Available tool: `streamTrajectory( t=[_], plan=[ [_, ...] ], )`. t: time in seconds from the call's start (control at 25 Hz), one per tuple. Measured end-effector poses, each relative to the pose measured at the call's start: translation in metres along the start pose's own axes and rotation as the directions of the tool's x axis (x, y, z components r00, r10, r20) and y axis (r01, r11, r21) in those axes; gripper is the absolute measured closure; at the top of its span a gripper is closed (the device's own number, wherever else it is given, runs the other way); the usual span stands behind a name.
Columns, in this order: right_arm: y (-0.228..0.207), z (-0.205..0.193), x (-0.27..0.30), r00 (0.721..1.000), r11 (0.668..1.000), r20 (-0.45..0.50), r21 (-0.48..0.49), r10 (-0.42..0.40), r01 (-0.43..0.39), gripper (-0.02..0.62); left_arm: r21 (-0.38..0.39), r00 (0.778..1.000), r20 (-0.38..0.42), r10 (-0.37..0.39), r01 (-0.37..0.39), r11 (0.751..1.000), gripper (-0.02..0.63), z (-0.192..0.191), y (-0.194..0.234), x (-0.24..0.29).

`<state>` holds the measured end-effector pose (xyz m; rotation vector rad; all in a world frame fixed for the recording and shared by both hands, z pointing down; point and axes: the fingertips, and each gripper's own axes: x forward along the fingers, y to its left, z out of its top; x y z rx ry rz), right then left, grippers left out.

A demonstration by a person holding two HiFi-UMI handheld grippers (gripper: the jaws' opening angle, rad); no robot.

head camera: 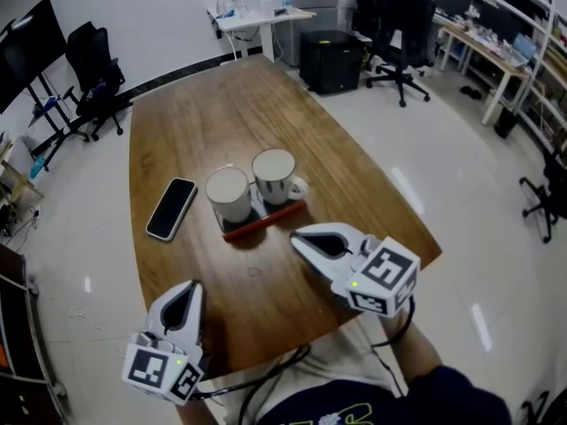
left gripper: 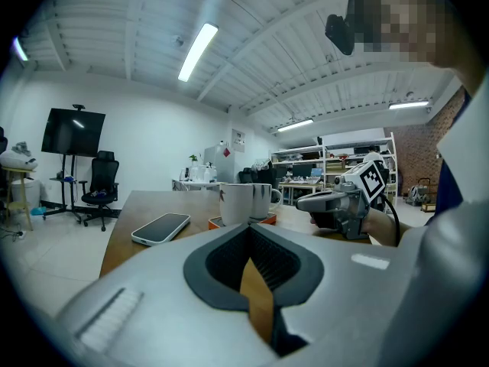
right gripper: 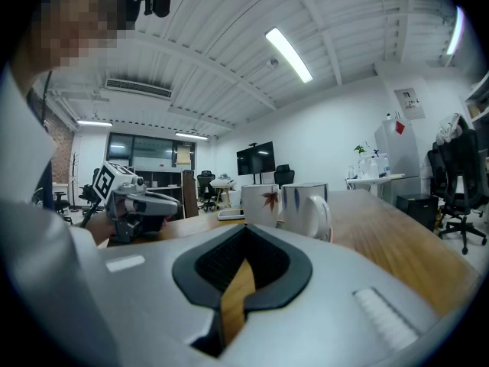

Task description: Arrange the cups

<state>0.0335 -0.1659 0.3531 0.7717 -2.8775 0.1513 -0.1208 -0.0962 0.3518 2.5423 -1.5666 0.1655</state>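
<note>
The left cup [head camera: 229, 193] and right cup [head camera: 275, 175] stand side by side on a red tray [head camera: 266, 223] on the table [head camera: 195, 118]. The left tongs [head camera: 192, 289] and right tongs [head camera: 298, 241] are both pressed together and empty.

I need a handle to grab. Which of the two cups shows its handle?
The cup on the right in the head view; its handle sticks out rightward. The other cup, nearer the phone, shows none.

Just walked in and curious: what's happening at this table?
A person holds the left gripper and the right gripper near the close end of a wooden table, both shut and empty. Two white cups stand side by side on a red tray, untouched; a phone lies to their left.
</note>
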Motion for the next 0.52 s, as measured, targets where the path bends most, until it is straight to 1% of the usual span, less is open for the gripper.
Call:
streamTrajectory(
  t=[0.52],
  plan=[
    [-0.0012, -0.0017, -0.0009, 1.000, 1.000, -0.001, 0.001, -0.002, 0.002, 0.601, 0.000, 1.000, 0.000, 0.002, -0.002, 1.000, 0.603, -0.0013, -0.0010, 0.0007]
  ],
)
